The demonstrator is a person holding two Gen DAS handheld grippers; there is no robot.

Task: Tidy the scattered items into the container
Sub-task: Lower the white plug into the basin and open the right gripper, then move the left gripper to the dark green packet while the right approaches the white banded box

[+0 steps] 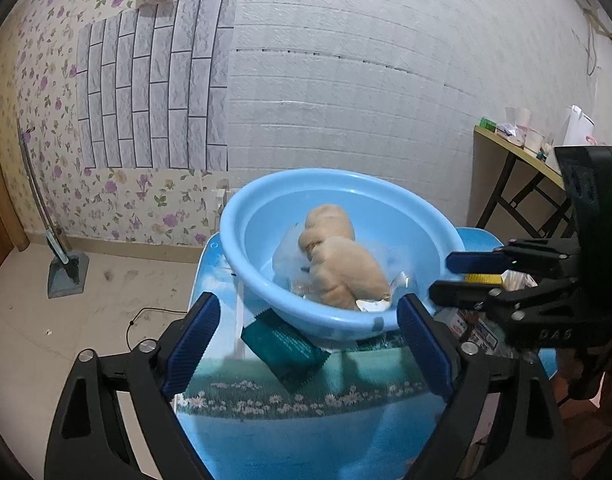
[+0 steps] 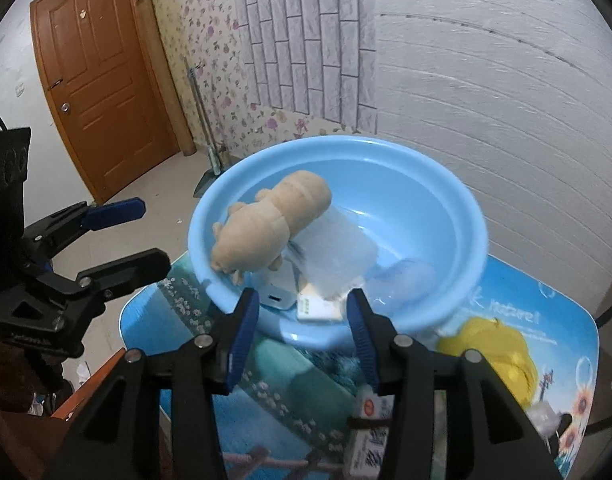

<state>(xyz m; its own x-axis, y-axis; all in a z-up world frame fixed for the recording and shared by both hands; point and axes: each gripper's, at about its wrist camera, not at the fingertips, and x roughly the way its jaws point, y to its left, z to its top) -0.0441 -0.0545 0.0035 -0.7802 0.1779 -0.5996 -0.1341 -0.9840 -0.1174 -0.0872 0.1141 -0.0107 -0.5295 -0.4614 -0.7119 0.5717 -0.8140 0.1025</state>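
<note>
Light blue basin (image 1: pixel 337 322) sits on a small worktop (image 1: pixel 306 420) with a printed sky-and-daisy top, close to a white wall. Inside the basin: tan plush toy (image 1: pixel 337 256) lying on its side, on top of clear plastic bags (image 1: pixel 286 256), plus a small white packet (image 2: pixel 319 307) and a grey card-like piece (image 2: pixel 274 297) against the near wall of the bowl. Left hand-held gripper (image 1: pixel 307 346) is released, jaws spread wide, nothing between the blue pads (image 1: pixel 194 344); a dark teal packet (image 1: pixel 284 346) lies flat on the worktop between them, partly tucked under the near edge of the basin, not touched by the pads as far as visible. Right hand-held gripper (image 2: pixel 304 340) is partly open, pads clear of anything, hanging just in front of the basin's near rim; seen from the left wrist view it sits at the right side (image 1: pixel 445 278), jaws apart and empty. Still out on the worktop: yellow plush toy (image 2: pixel 493 356) right of the basin, touching or just beside its outer wall, a white printed box (image 2: pixel 365 436) partly hidden under the right gripper, and a small clear wrapper (image 2: pixel 545 420) near the yellow toy. Background: brown door (image 2: pixel 98 80), floral wallpaper (image 1: pixel 38 92), grey brick-pattern panel (image 1: pixel 154 88), dustpan (image 1: pixel 66 276) on the floor, side table (image 1: pixel 517 152) with cups at the right.
</note>
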